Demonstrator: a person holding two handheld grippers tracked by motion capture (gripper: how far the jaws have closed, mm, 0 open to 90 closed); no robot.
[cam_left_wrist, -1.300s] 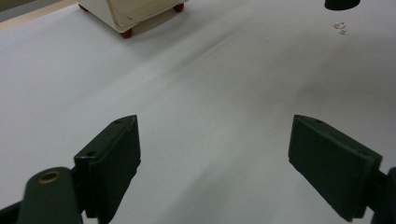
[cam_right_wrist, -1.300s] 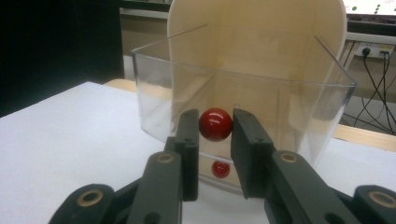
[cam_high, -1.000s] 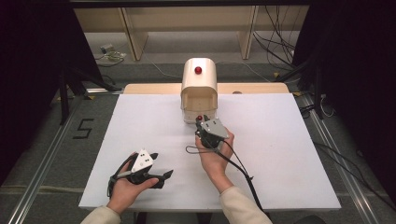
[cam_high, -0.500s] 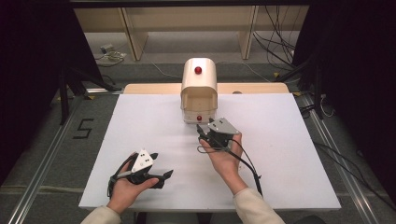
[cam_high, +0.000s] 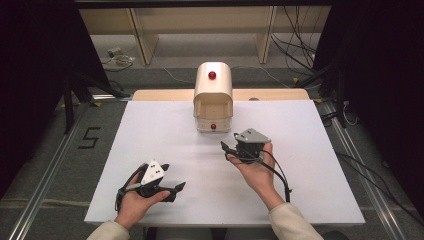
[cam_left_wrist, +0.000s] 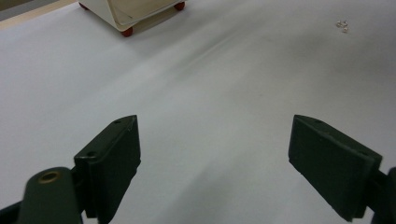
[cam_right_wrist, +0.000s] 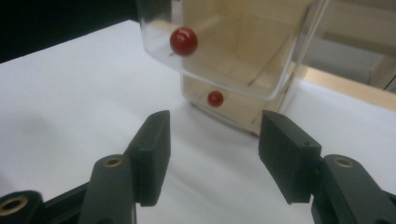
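Observation:
A cream box (cam_high: 213, 97) stands at the far middle of the white table (cam_high: 150, 130). It has a red knob (cam_high: 212, 75) on its rounded top and a smaller red knob (cam_high: 213, 126) on its low front drawer. My right gripper (cam_high: 227, 148) hovers just right of the drawer front, pointing left toward it. In the right gripper view its jaws (cam_right_wrist: 212, 140) stand apart with nothing between them, having just been opening. Beyond them are the clear flap's knob (cam_right_wrist: 183, 41) and the drawer knob (cam_right_wrist: 215, 98). My left gripper (cam_high: 173, 178) rests open on the table near the front left.
Tiny pale bits (cam_left_wrist: 342, 24) lie on the white sheet ahead of the left gripper. A wooden table edge (cam_high: 270, 94) runs behind the box. Cables (cam_high: 295, 45) and shelf legs are on the floor beyond. A floor mark "5" (cam_high: 89, 137) is to the left.
The right gripper has drawn back from the drawer knob and moved to the right, and its jaws have spread apart. The left gripper has stayed still.

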